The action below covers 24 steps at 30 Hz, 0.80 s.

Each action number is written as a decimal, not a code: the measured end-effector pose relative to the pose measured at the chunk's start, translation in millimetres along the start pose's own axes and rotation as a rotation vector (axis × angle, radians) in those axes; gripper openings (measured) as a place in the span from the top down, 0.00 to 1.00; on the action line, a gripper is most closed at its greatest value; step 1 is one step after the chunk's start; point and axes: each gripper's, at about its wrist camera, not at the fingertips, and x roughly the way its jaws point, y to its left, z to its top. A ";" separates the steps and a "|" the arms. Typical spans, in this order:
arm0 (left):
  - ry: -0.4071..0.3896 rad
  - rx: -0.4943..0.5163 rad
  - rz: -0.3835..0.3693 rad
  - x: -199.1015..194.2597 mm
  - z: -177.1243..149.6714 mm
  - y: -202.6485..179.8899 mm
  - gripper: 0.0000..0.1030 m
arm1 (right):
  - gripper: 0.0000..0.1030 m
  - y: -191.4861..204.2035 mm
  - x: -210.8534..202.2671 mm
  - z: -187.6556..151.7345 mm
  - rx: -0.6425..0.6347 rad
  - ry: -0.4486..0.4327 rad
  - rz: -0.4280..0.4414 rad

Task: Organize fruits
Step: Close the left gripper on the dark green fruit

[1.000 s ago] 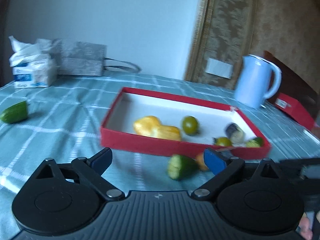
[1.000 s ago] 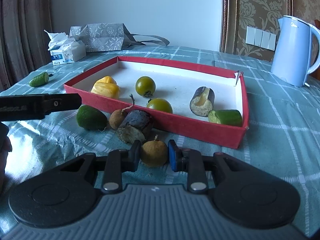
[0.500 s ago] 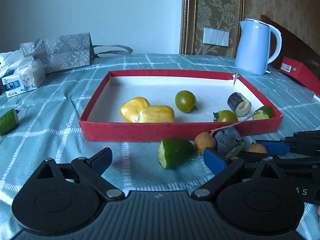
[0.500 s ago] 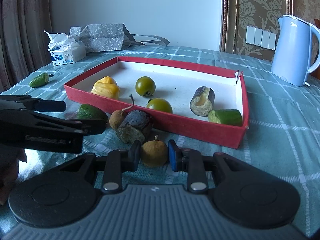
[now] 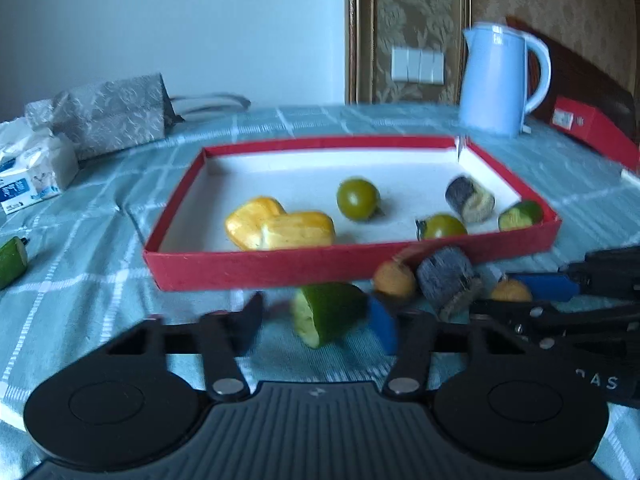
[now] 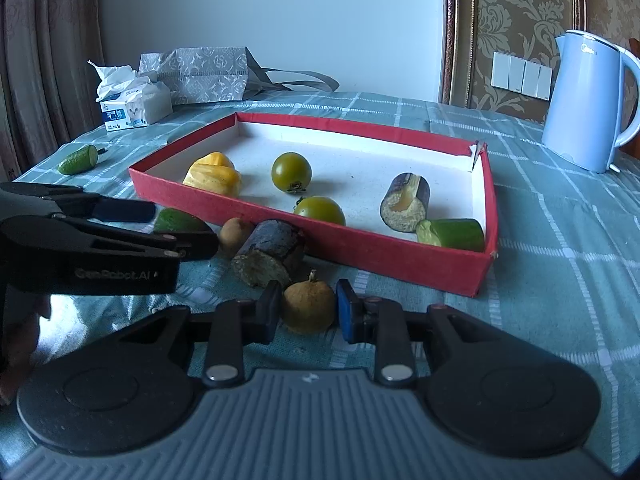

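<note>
A red tray (image 5: 280, 268) (image 6: 400, 256) holds yellow fruit pieces (image 5: 280, 228), two green tomatoes (image 6: 291, 171), an eggplant piece (image 6: 404, 204) and a cucumber piece (image 6: 452, 234). In front of it lie a green cucumber piece (image 5: 328, 316) (image 6: 176, 219), a brown round fruit (image 5: 394, 280) and an eggplant chunk (image 6: 268, 258). My left gripper (image 5: 316, 324) (image 6: 160, 226) is closing around the green cucumber piece; a gap still shows beside the left finger. My right gripper (image 6: 309, 312) (image 5: 560, 292) is shut on a second brown round fruit (image 6: 308, 308) resting on the cloth.
Another cucumber piece (image 6: 78, 160) lies far left on the checked tablecloth. A tissue pack (image 6: 136, 106) and a grey bag (image 6: 200, 74) stand at the back left, a blue kettle (image 6: 588, 104) at the back right, and a red box (image 5: 592, 128) beside it.
The left gripper swung to face the tray, settled over the green cucumber piece, and its jaws narrowed from wide open. The right gripper and its brown fruit stayed still.
</note>
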 end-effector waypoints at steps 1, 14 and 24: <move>0.000 -0.002 0.001 0.4 0.2 0.1 0.54 | 0.74 0.3 0.0 0.0 -0.003 0.000 -0.002; -0.016 -0.071 -0.037 -0.6 -1.1 12.6 0.63 | 0.74 2.6 0.6 -0.2 -0.015 0.002 -0.011; -0.016 -0.060 0.023 -1.3 -1.1 10.4 0.64 | 0.74 4.7 0.9 -0.5 -0.023 0.002 -0.017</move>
